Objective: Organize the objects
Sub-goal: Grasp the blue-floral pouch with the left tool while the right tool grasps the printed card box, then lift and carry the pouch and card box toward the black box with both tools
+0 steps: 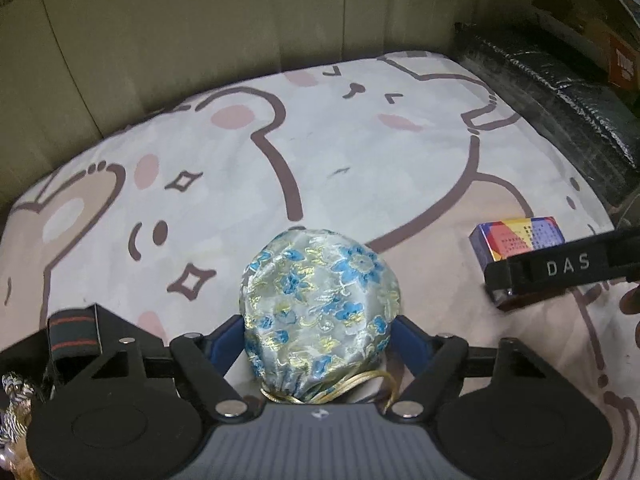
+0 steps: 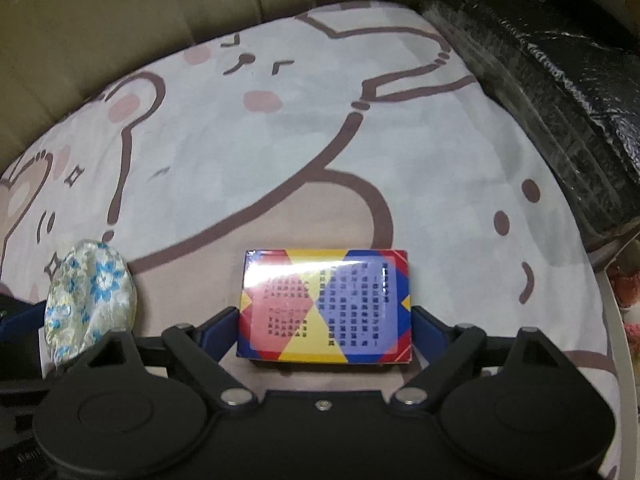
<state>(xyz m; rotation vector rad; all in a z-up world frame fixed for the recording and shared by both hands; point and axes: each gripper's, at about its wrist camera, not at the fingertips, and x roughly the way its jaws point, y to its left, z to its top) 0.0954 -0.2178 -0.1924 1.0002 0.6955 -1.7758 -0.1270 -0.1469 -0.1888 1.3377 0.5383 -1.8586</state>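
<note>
A silver brocade drawstring pouch [image 1: 318,312] with blue flowers sits between the fingers of my left gripper [image 1: 318,336], which is shut on it just above a bear-print cloth [image 1: 240,168]. It also shows at the left in the right wrist view [image 2: 90,300]. A colourful red, yellow and blue box [image 2: 326,304] with printed text sits between the fingers of my right gripper [image 2: 324,328], which is shut on its sides. In the left wrist view the box [image 1: 516,240] lies at the right, under the black right gripper.
A black foil-wrapped bundle [image 2: 560,100] lies along the cloth's right edge, also in the left wrist view [image 1: 552,96]. A beige wall [image 1: 160,40] stands behind the cloth. An orange carton [image 1: 622,66] sits far right. Tassels [image 1: 14,400] hang at lower left.
</note>
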